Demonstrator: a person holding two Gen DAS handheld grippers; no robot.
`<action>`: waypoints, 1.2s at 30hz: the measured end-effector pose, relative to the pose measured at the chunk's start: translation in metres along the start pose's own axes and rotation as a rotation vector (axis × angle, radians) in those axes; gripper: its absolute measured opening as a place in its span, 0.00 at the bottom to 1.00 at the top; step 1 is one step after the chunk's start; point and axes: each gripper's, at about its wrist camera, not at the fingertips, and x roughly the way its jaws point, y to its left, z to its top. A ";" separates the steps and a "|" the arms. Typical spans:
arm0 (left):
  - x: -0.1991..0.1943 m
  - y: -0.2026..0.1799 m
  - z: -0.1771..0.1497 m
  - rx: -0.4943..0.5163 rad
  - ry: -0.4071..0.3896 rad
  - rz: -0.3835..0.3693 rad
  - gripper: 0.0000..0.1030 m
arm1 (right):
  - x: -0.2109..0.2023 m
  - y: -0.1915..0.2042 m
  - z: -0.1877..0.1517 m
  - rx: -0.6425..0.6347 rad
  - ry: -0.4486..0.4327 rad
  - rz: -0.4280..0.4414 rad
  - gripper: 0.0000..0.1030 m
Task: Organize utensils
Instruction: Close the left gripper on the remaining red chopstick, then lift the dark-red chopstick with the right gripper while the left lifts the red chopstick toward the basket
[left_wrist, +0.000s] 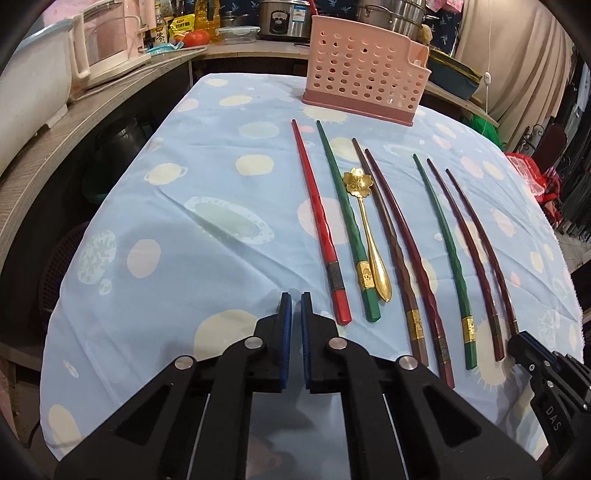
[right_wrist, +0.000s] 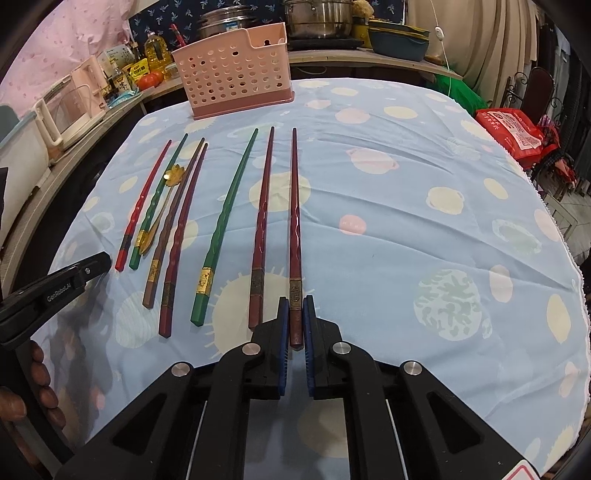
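The right tool (right_wrist: 295, 306) pinched the rightmost maroon chopstick (right_wrist: 294, 236) (thick end); the left tool (left_wrist: 295, 301) was clenched, empty.

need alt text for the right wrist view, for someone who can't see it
The right tongs are shut on the thick end of a dark red chopstick, the rightmost of seven lying on a blue patterned tablecloth. A gold spoon lies among the leftmost ones, and a pink perforated holder stands behind.
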 end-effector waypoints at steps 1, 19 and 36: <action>-0.001 0.001 0.000 -0.010 -0.001 -0.008 0.05 | -0.001 0.000 0.000 0.003 -0.002 0.002 0.07; 0.012 -0.014 0.006 0.033 -0.017 0.010 0.14 | 0.005 -0.002 0.002 0.008 0.012 0.017 0.07; -0.035 -0.009 0.023 0.030 -0.092 -0.014 0.07 | -0.029 -0.006 0.022 0.025 -0.084 0.038 0.07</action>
